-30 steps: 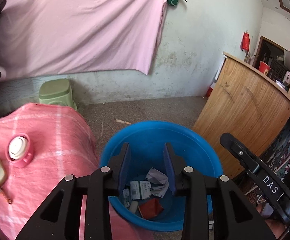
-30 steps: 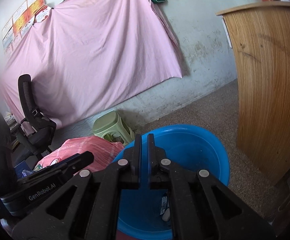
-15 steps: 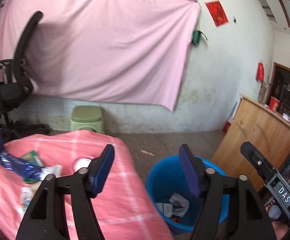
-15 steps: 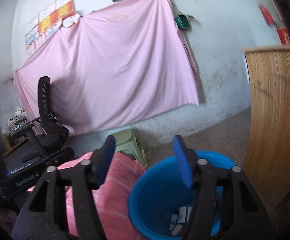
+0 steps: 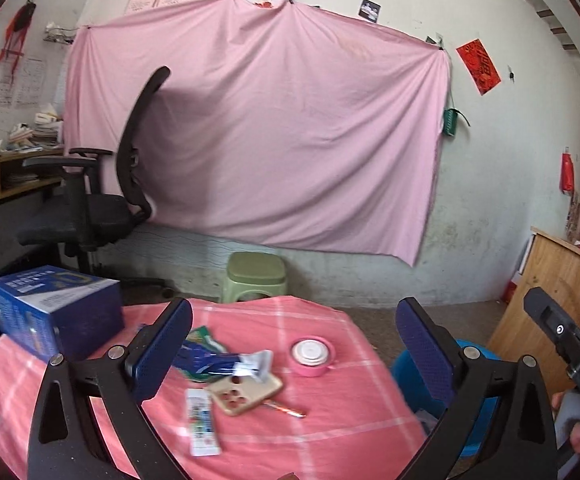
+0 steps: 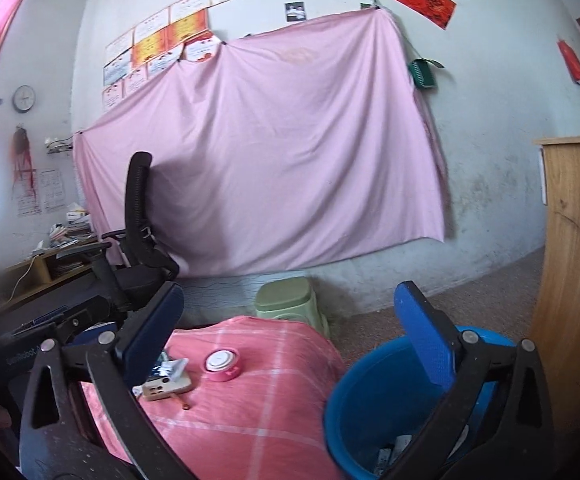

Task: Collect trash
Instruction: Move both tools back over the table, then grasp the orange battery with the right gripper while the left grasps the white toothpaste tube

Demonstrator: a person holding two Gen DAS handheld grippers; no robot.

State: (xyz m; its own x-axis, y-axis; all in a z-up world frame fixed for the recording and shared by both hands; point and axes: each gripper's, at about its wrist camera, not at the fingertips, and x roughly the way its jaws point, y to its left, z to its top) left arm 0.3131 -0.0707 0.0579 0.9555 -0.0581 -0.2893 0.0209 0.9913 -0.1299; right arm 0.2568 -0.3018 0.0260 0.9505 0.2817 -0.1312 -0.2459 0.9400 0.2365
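A blue wrapper (image 5: pixel 206 364), a green packet (image 5: pixel 202 336) and a white sachet (image 5: pixel 202 424) lie on the table with the pink checked cloth (image 5: pixel 330 420). My left gripper (image 5: pixel 294 308) hangs over the table's near side. Its jaws are opening wide, with nothing between them. The blue bin (image 6: pixel 370 392) stands on the floor to the right of the table, with scraps (image 6: pixel 390 452) at its bottom. My right gripper (image 6: pixel 289 290) hovers above the bin's near rim. Its jaws are also opening, and they hold nothing.
A phone in a beige case (image 5: pixel 246 394), a round pink dish (image 5: pixel 312 356), a pencil (image 5: pixel 286 408) and a blue box (image 5: pixel 54 312) share the table. Behind it stand a green stool (image 5: pixel 256 276) and a black office chair (image 5: pixel 102 200). A wooden counter (image 6: pixel 574 280) is on the right.
Both grippers rose and swung left, away from over the bin and toward the table. The left jaws went from narrow to wide and the right from shut to wide.
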